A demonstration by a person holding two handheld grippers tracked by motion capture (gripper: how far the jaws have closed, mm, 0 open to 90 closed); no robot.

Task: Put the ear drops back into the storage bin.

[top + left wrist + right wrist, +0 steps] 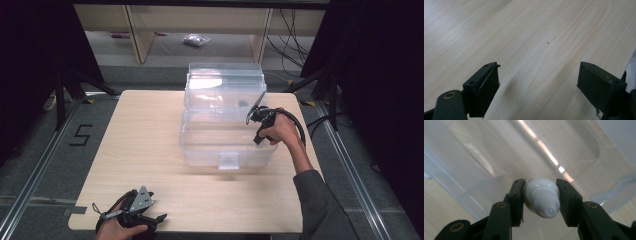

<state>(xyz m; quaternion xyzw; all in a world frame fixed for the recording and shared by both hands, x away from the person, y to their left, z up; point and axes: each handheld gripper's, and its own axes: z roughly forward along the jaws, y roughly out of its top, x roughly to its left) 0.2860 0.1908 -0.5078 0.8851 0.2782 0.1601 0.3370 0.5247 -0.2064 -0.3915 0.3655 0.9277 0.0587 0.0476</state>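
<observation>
1. Two grippers work at a pale wood table; a clear bin with its lid raised at the back stands on the far half.
2. At the near left corner, the left gripper is held in the person's left hand, low over the wood.
3. Its own view shows the left gripper with jaws spread wide, nothing between them, bare wood grain below.
4. The right hand holds the right gripper at the bin's right wall, pointing into it.
5. In the right gripper view, the right gripper clamps a small white bottle from both sides, both pads touching it.
6. The bottle's ribbed cap and rounded tip point toward the camera; a trace of yellow shows at its left edge.
7. The bottle hangs above the bin's clear floor, with wood showing through the plastic.
</observation>
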